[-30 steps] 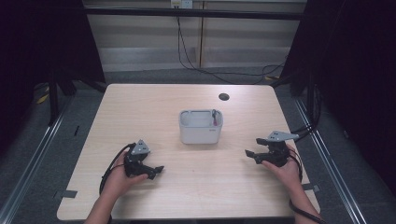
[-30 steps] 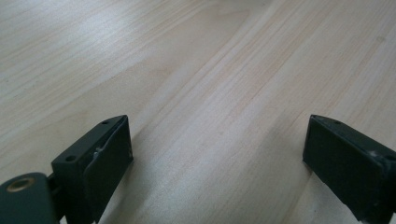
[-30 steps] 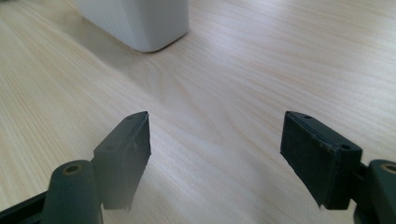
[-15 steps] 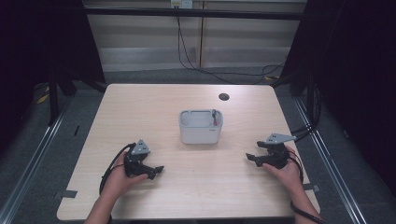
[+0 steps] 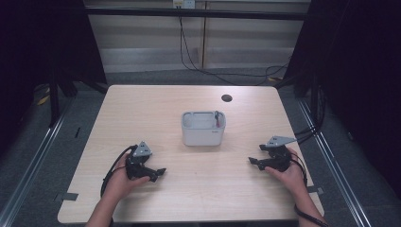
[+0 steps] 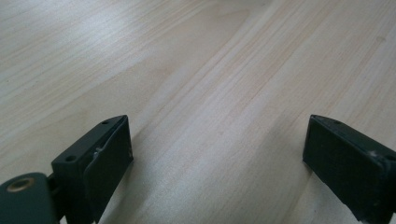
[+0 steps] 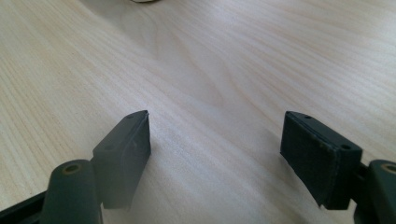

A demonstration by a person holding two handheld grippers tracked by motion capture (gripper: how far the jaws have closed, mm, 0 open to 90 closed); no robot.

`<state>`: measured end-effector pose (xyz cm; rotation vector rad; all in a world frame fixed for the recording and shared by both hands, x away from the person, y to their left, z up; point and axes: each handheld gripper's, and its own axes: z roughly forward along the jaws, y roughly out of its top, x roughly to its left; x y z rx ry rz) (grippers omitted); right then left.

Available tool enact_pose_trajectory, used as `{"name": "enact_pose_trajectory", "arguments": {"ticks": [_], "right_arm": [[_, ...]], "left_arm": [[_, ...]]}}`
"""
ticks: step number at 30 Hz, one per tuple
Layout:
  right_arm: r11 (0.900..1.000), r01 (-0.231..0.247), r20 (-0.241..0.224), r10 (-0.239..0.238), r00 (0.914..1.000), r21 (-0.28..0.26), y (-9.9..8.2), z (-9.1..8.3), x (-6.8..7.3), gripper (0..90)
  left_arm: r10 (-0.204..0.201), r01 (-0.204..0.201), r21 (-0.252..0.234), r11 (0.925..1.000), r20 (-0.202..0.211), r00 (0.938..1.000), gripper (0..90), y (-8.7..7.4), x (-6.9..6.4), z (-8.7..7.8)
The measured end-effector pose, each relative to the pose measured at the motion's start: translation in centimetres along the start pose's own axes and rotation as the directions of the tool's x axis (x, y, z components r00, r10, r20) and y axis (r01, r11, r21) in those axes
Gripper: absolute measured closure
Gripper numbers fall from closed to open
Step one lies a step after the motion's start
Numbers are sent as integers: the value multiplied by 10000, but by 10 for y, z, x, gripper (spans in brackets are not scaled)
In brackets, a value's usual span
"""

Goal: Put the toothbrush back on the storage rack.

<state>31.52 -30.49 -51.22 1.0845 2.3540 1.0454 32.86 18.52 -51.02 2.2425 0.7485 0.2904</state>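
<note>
On the pale wooden counter (image 5: 142, 113) a small grey container (image 5: 203, 128) stands near the middle, between and ahead of the two hands and well apart from both. Its inside is mostly in shadow from the high view; a thin upright item with a reddish tip (image 5: 217, 119) leans in its right rear corner, too small to identify. A dark round spot (image 5: 226, 98) lies on the counter behind the container, and whether it is a hole or a cap cannot be told.

The left hand-held gripper (image 5: 158, 173) rests low over the near left part of the counter, jaws pointing right toward the centre. In the left gripper view its jaws (image 6: 215, 154) are spread wide with bare wood grain between them; both are cut off by the bottom edge of that view. A black cable (image 5: 112, 168) loops from it beside the wrist.

The right hand-held gripper (image 5: 254, 161) sits at the near right, jaws pointing left, its grey three-cornered plate (image 5: 280, 141) on top. In the right gripper view the jaws (image 7: 215, 140) are likewise spread apart, holding nothing, over bare counter. At the top edge of that view a pale rounded sliver (image 7: 142, 1) is cut off; it may be the container's base, but that cannot be confirmed.

The person's forearms are cropped by the bottom of the high view.
</note>
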Motion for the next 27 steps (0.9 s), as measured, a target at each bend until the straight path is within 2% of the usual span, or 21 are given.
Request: {"name": "enact_pose_trajectory", "arguments": {"ticks": [4, 27], "right_arm": [[9995, -281, -168, 284, 9995, 136, 0, 0, -2, 228], [9994, -298, -177, 301, 9994, 161, 0, 0, -2, 221]], "left_arm": [[-4, 4, -2, 10000, 0, 10000, 78, 0, 0, 0], [-8, 8, 4, 10000, 9, 10000, 78, 0, 0, 0]]}}
